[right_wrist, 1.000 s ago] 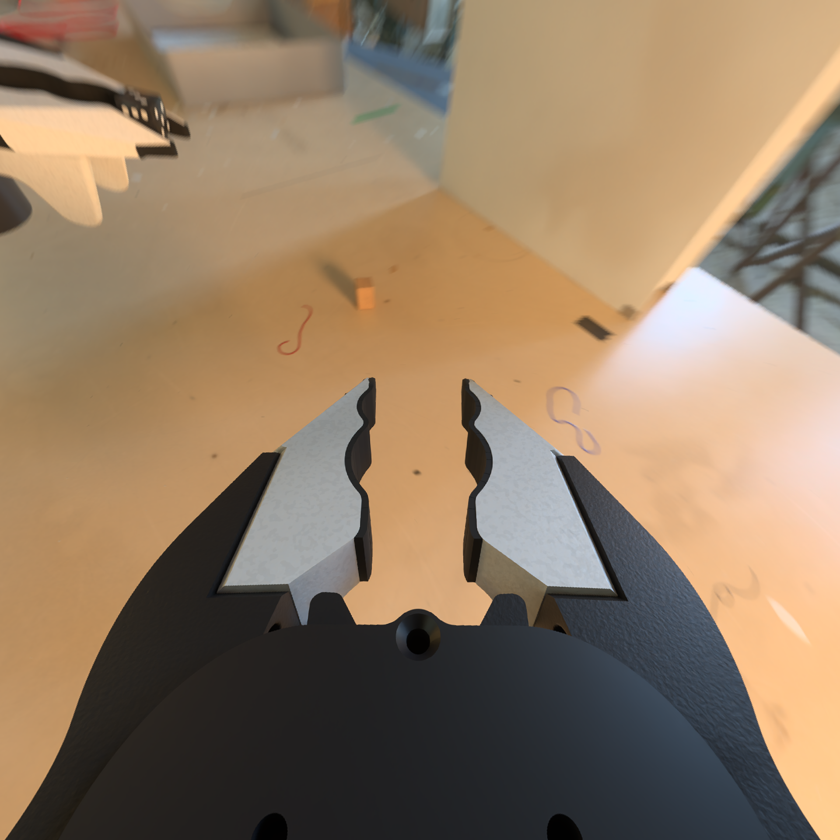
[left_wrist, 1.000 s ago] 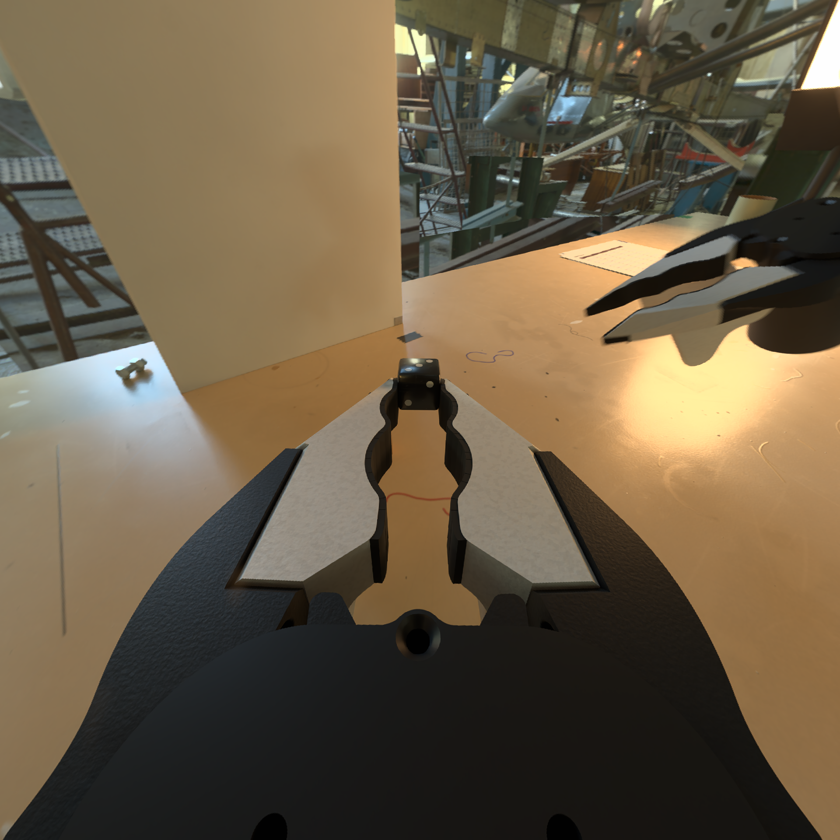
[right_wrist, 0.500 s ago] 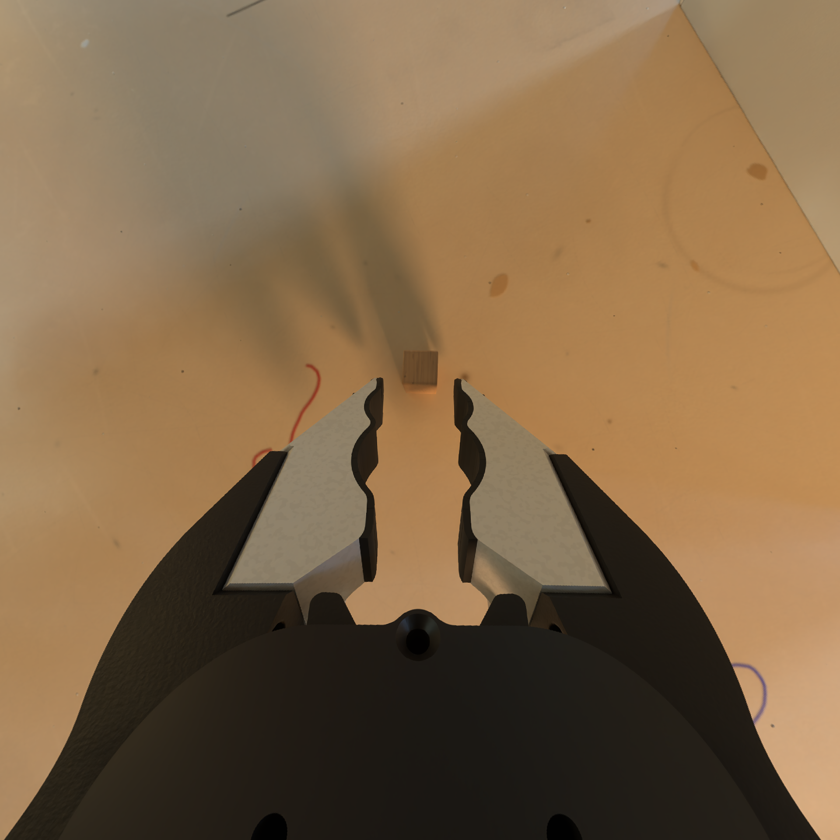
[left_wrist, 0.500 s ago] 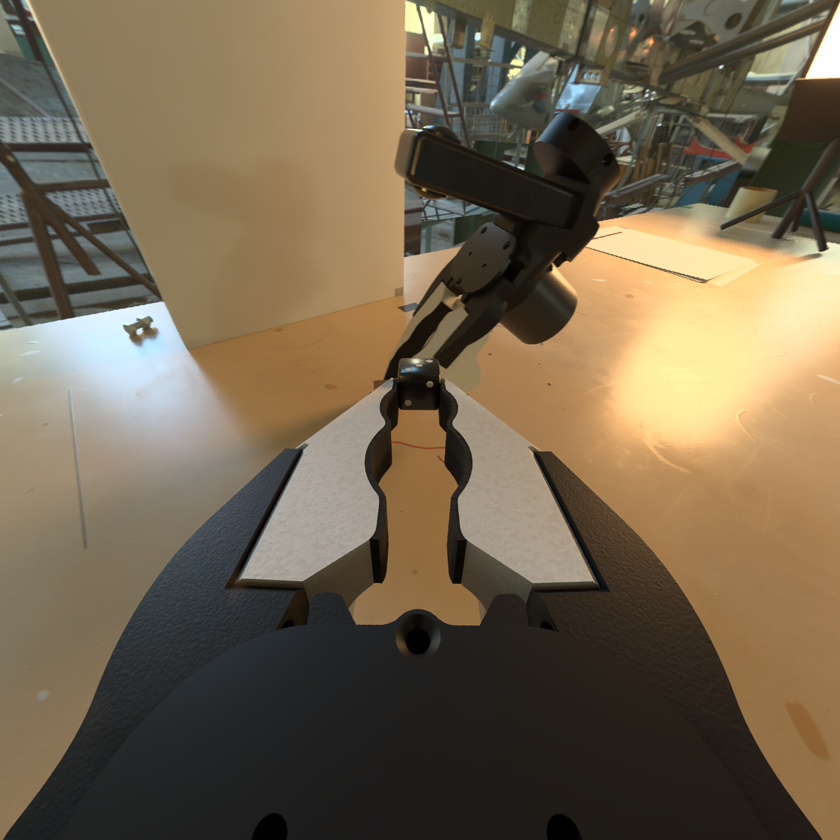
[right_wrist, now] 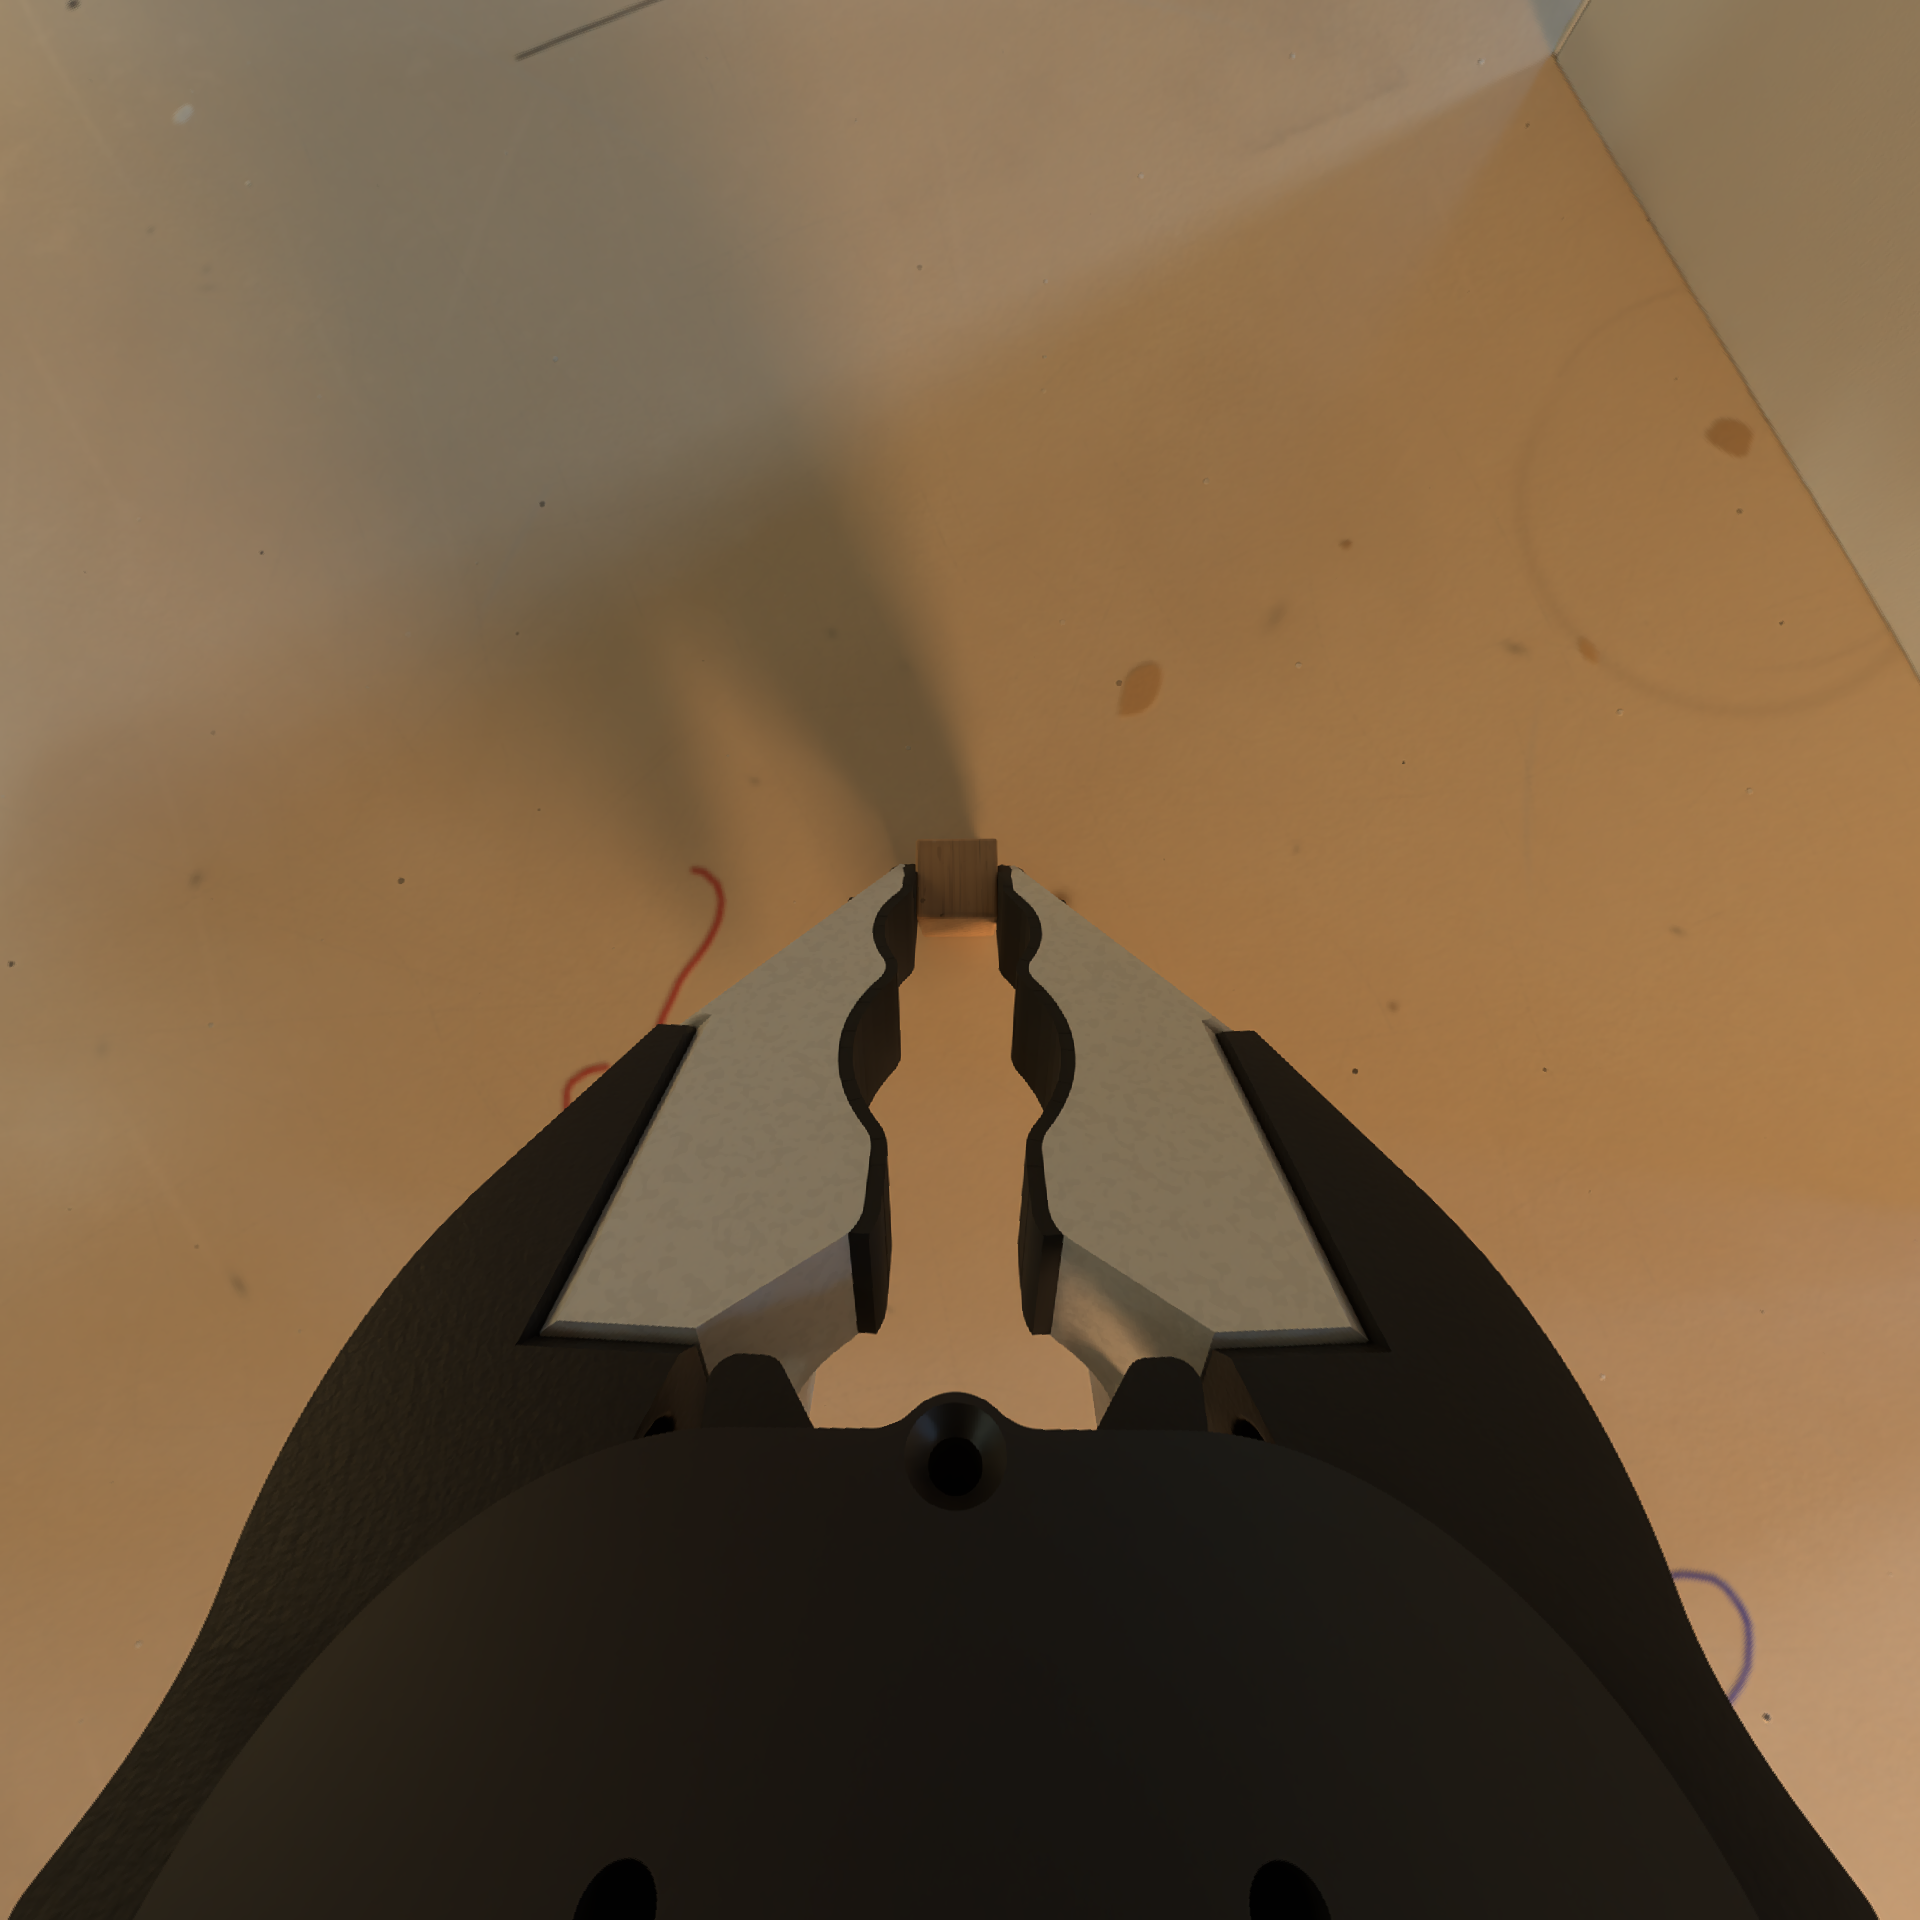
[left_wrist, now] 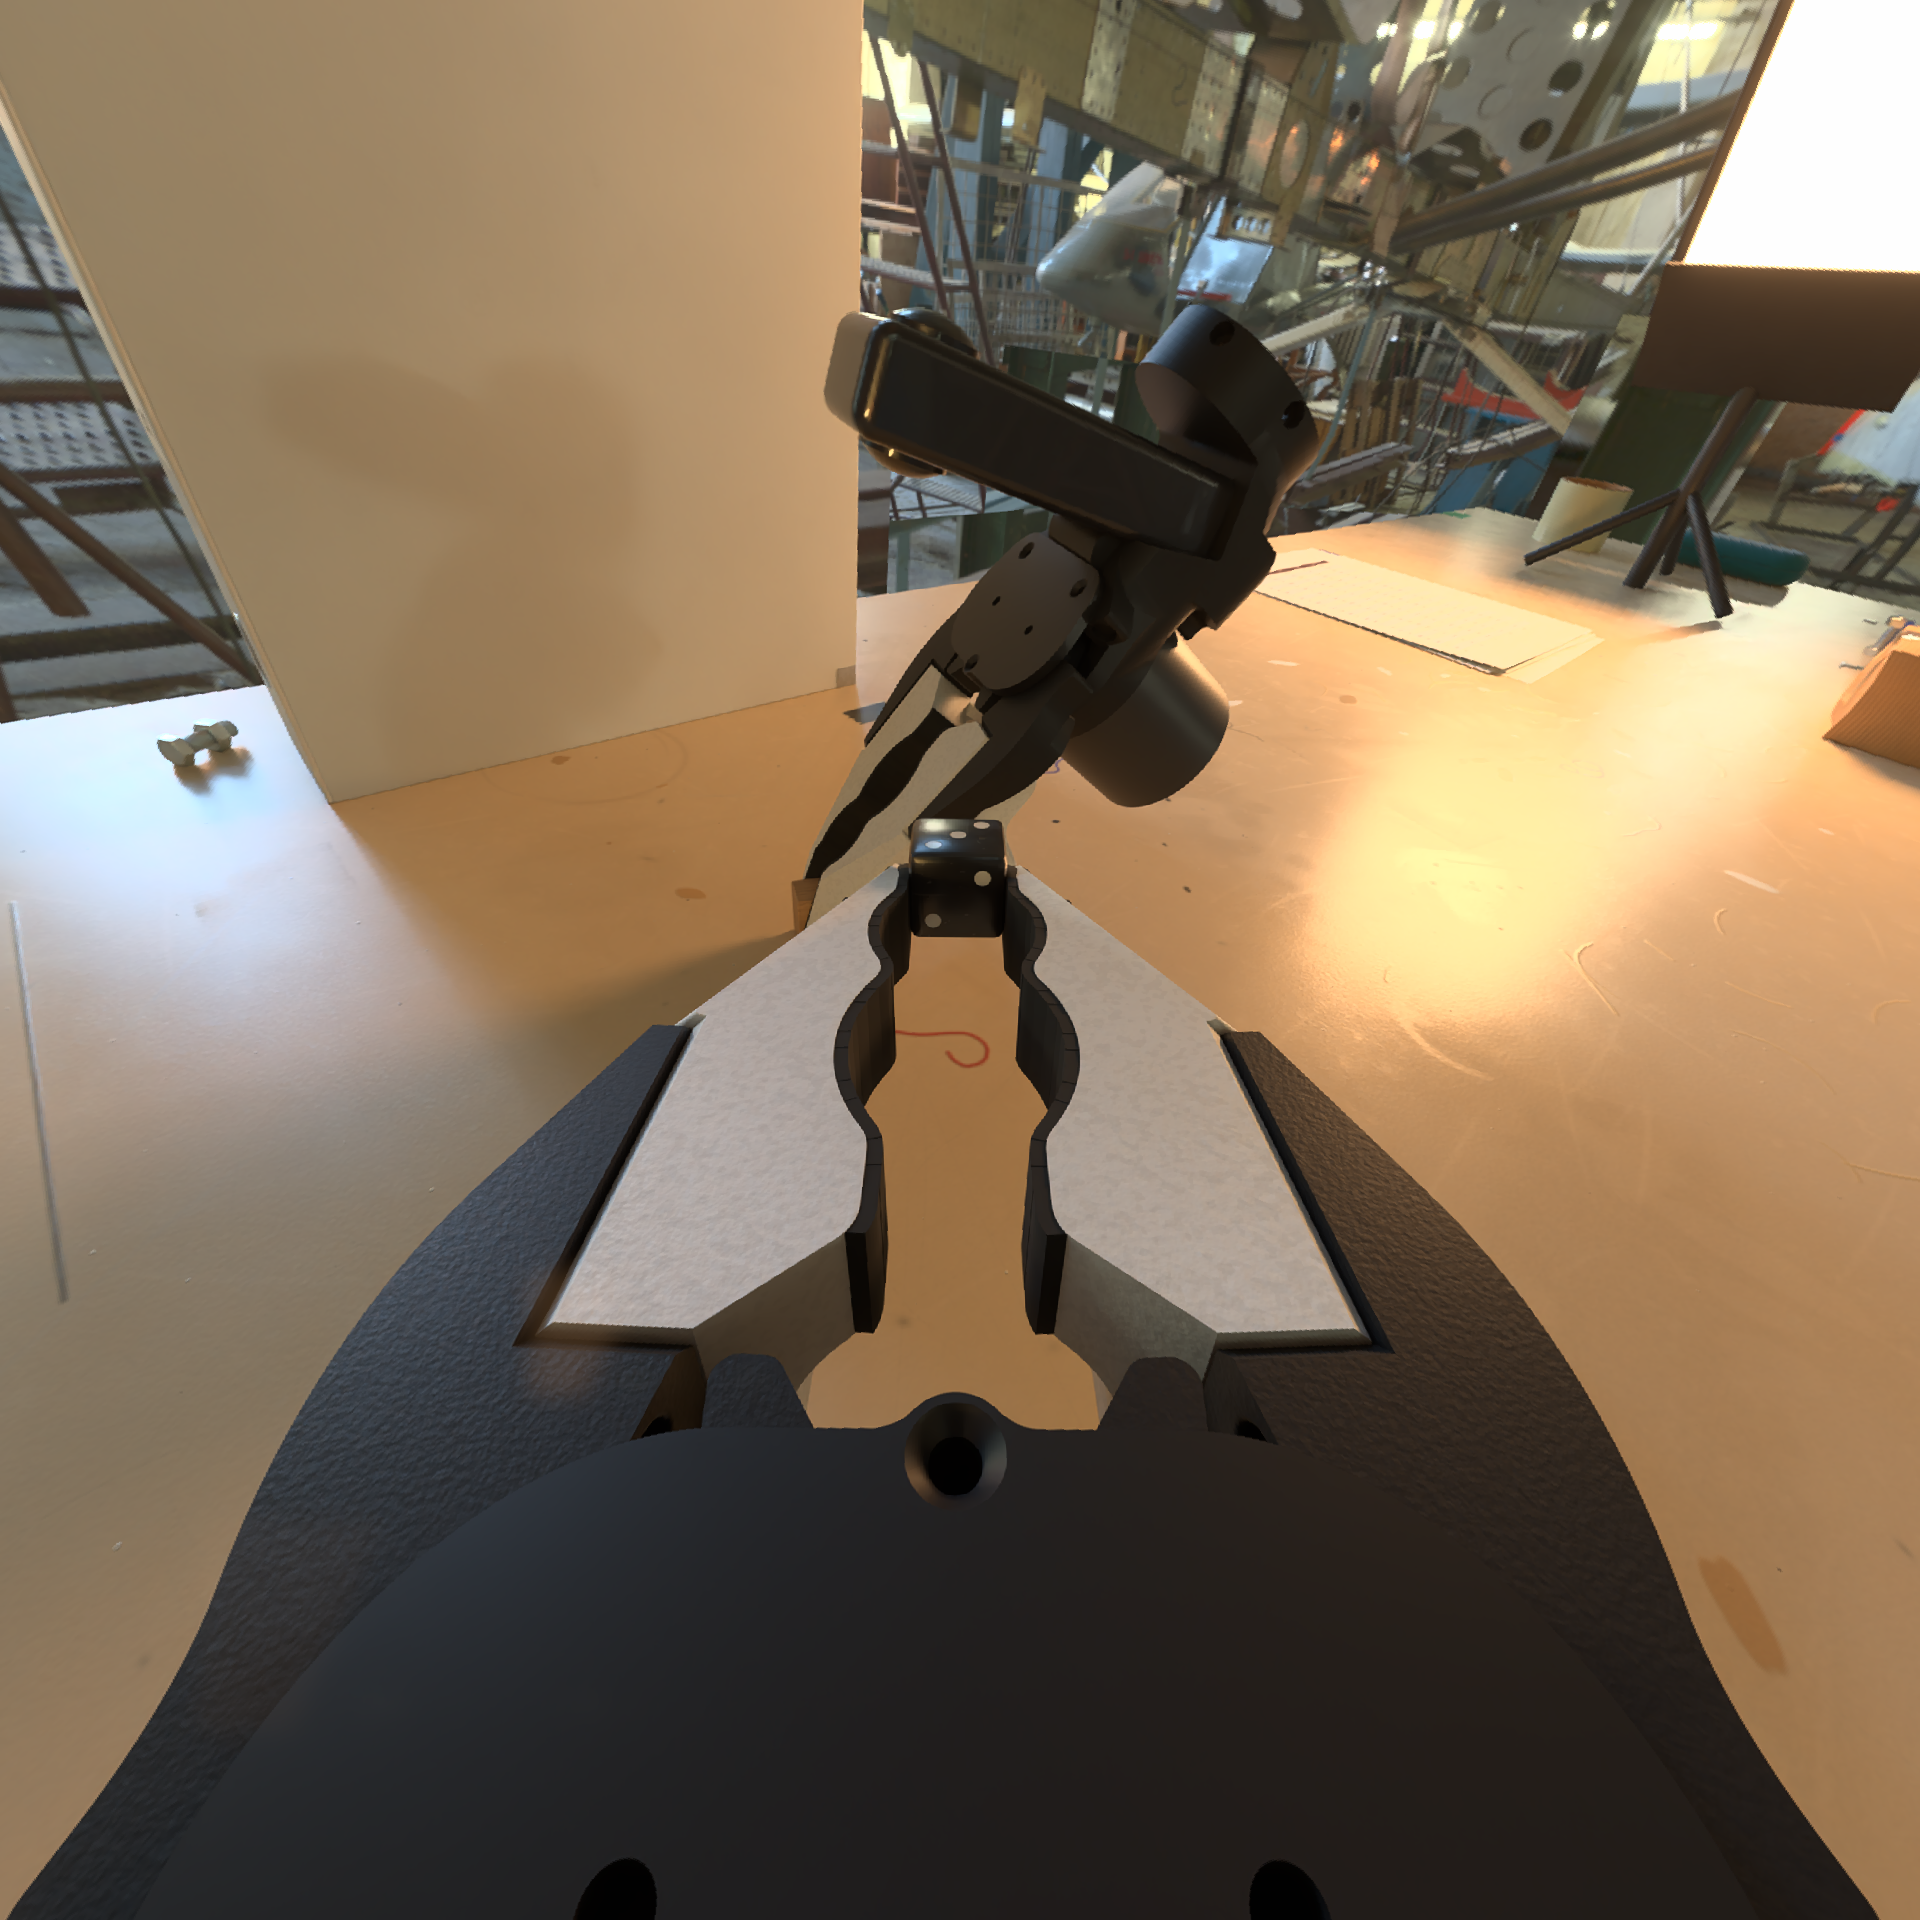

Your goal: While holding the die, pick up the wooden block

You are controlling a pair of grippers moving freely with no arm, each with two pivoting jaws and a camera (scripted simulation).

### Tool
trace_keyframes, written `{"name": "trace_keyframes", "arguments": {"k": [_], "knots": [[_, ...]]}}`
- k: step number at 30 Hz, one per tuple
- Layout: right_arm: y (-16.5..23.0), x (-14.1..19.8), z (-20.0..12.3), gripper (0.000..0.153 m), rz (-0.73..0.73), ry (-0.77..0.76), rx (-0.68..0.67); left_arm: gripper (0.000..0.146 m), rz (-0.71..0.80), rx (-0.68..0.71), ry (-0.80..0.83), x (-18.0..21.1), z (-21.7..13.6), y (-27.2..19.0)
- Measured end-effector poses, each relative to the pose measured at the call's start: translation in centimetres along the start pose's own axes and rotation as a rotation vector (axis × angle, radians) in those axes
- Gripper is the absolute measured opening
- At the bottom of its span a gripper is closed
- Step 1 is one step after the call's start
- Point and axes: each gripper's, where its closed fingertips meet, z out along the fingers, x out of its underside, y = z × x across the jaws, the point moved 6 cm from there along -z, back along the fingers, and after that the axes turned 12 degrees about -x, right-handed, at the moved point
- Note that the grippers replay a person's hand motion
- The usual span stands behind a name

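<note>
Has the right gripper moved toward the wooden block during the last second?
Yes. The right gripper has come forward and down to the wooden block, which lies on the table; its fingertips now sit on both sides of the block.

The right gripper point(right_wrist: 957, 902) points down at the tan table point(right_wrist: 1351, 935), its fingertips closed against both sides of the wooden block point(right_wrist: 957, 878). A red squiggle point(right_wrist: 698, 940) lies at the block's nine o'clock, a purple one point(right_wrist: 1730, 1642) at five o'clock.

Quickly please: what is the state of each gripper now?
Left gripper: shut on the die.
Right gripper: shut on the wooden block, which is on the table.
</note>
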Motion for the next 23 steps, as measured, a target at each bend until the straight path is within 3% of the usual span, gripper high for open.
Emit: {"name": "trace_keyframes", "arguments": {"k": [6,12,17,23], "knots": [[1.5,-0.4,-2.1,0.014,-0.13,-0.112,0.028,0.016,0.022,-0.016,0.041,0.7,0.3,0.2],[8.1,1.2,-11.1,0.014,-0.405,-0.397,0.056,0.016,0.027,0.086,0.047,0.6,0.5,-0.8],[11.5,7.6,-16.1,0.014,-0.318,-0.614,0.13,0.016,0.005,0.186,0.0,0.2,0.1,-1.9],[12.5,12.3,-17.9,0.014,-0.244,-0.703,0.082,0.016,0.119,0.31,0.005,0.2,0.0,-4.6]]}}
